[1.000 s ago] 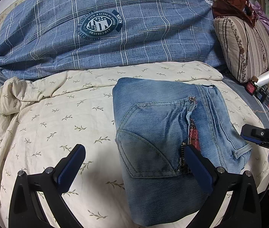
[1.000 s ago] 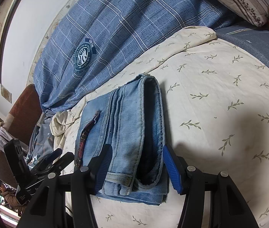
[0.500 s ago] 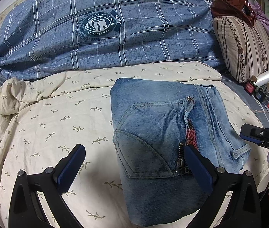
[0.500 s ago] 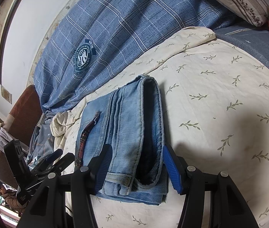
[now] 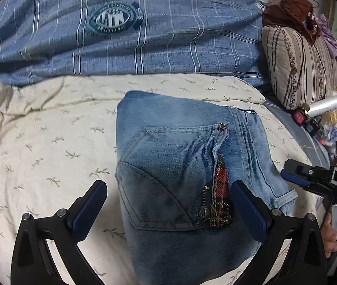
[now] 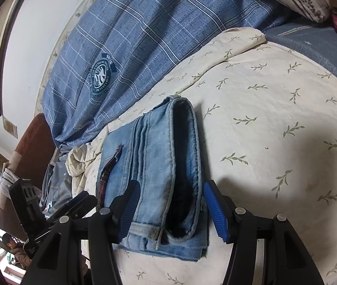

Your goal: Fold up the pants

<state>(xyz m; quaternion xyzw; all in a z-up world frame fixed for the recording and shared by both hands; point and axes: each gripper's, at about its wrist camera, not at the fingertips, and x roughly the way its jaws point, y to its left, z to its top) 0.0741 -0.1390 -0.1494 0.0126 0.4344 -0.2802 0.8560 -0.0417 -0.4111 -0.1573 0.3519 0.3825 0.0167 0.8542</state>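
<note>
Jeans are lying folded into a compact stack on the cream leaf-print quilt, near centre of the bed, back pocket and a zip with red plaid lining facing up. I'm reading this as the tail end of the fold: stack looks done, both grippers are just framing it

Left gripper is sitting over the near edge, fingers spread wide and released, nothing between the pads. Right gripper is straddling the waistband end of the stack, jaws parted either side of the rolled edge; I'm seeing gaps at both pads, so I'm calling it not clamped, though the left pad is very close to the denim

Next move, my guess: either press the stack flat or back both tools off. If squaring up, I'm needing the loose bottom layer sticking out at the near right corner tucked in

Left view is giving me the top face plus the striped pillow and clutter far right, and the right tool with a hand on it. Right view is giving the layer edges end-on, which the left view isn't showing. Blue plaid duvet is lying beyond the quilt in both
</note>
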